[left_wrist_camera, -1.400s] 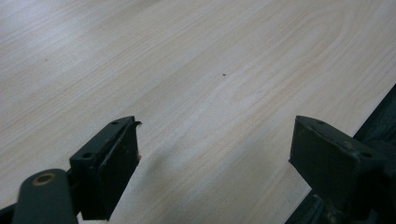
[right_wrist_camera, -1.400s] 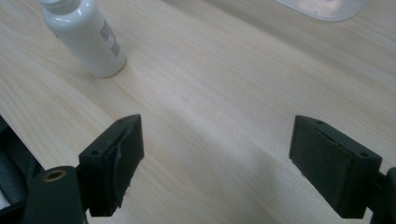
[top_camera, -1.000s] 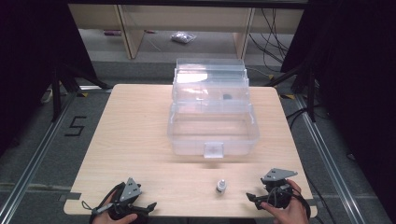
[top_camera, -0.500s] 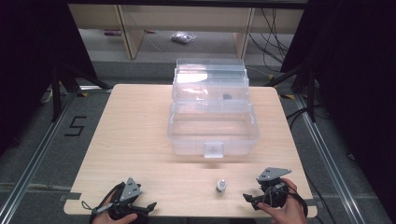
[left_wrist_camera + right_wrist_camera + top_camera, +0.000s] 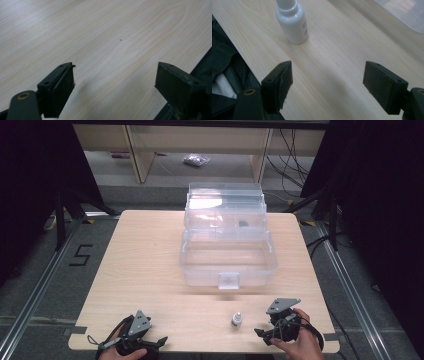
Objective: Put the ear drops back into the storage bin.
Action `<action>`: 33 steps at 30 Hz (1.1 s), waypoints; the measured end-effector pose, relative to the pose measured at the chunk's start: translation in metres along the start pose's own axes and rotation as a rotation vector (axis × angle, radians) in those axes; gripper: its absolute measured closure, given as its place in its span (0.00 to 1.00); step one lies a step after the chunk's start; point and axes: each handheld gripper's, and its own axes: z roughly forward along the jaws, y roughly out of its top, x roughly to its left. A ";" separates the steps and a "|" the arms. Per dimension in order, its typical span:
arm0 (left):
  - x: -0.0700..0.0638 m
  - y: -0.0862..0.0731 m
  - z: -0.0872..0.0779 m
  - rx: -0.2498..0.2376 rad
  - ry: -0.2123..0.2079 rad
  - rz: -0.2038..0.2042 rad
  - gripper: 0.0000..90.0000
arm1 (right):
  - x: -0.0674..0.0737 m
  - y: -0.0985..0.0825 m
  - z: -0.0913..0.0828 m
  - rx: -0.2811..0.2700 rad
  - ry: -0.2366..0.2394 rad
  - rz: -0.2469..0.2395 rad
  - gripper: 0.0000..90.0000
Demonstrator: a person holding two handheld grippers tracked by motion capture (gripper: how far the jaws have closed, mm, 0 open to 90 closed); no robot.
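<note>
Pale wooden table [image 5: 150, 260] on a grey floor, dark curtains at both sides, shelving behind. Black tape on the floor [image 5: 80, 255] left of the table, shaped like the figure 5. Clear plastic box [image 5: 227, 257] at the table's middle, lid up, tiers folded back. Small white bottle [image 5: 236, 319] upright near the front edge, well apart from the box; grey print on its side in the right gripper view [image 5: 292, 23], too blurred to read.

Right gripper [image 5: 261, 334] in a hand at the front right corner, lying low, pointing left toward the bottle, just beside it without touching. Jaws wide apart, just been closing a little, bare wood between them, bottle ahead and to their left.

Left gripper [image 5: 161, 340] in a hand at the front left edge, resting low, pointing right. Jaws spread wide [image 5: 115, 77], bare wood between them.
</note>
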 end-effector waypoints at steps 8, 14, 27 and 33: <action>0.000 0.000 0.000 -0.006 0.000 -0.006 0.17 | 0.009 0.014 0.003 0.025 -0.002 -0.046 0.28; 0.000 0.000 0.001 -0.006 0.004 -0.007 0.17 | 0.016 0.023 0.005 0.054 0.036 -0.089 0.28; 0.000 0.000 0.000 0.000 0.000 0.001 0.17 | 0.025 0.040 0.013 0.111 0.049 -0.175 0.28; -0.002 0.000 0.002 -0.022 -0.001 -0.025 0.17 | 0.029 0.048 0.019 0.139 0.044 -0.186 0.28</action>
